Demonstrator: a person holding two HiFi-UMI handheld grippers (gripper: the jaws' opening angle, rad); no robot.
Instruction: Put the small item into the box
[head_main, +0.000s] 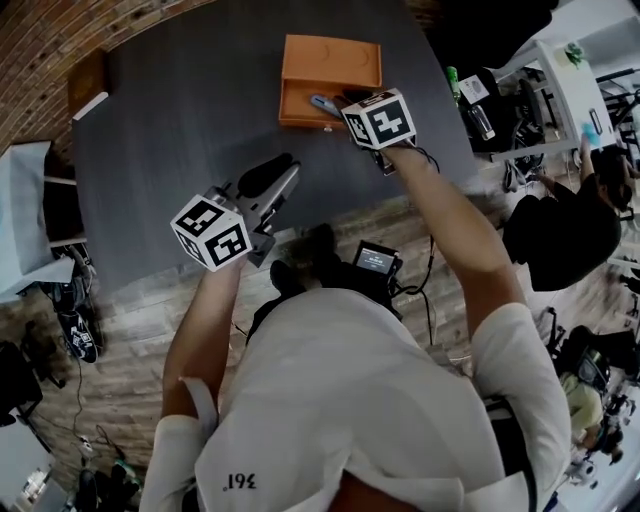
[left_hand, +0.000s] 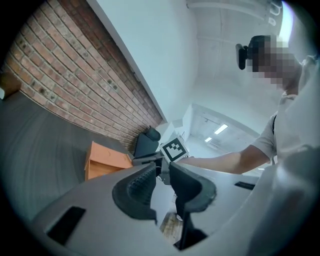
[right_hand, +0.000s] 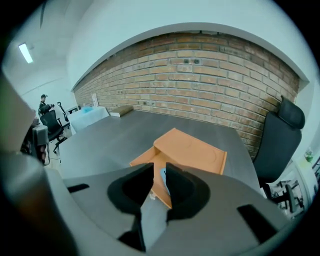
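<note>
**Small item in the box, both sets of fingers released**

Head view: we see the orange box (head_main: 330, 62) open on the dark surface (head_main: 180, 110), with the small item (head_main: 324, 103) lying inside it. Our right gripper (head_main: 352, 100) hangs over the box's near edge. Our left gripper (head_main: 278, 178) is well apart from it, nearer us.

Left gripper view: our fingers (left_hand: 137, 182) stand slightly apart, with nothing between them.

Right gripper view: our fingers (right_hand: 182, 187) are released with a narrow gap. The item shows through the gap, down in the box.

An open orange box (right_hand: 192, 150) is seen on the dark counter (right_hand: 107, 137). The right gripper (right_hand: 159, 170) is pointed at it, fingers (right_hand: 186, 191) slightly parted, nothing gripped; a small bluish item (right_hand: 163, 175) is glimpsed inside the box.
</note>
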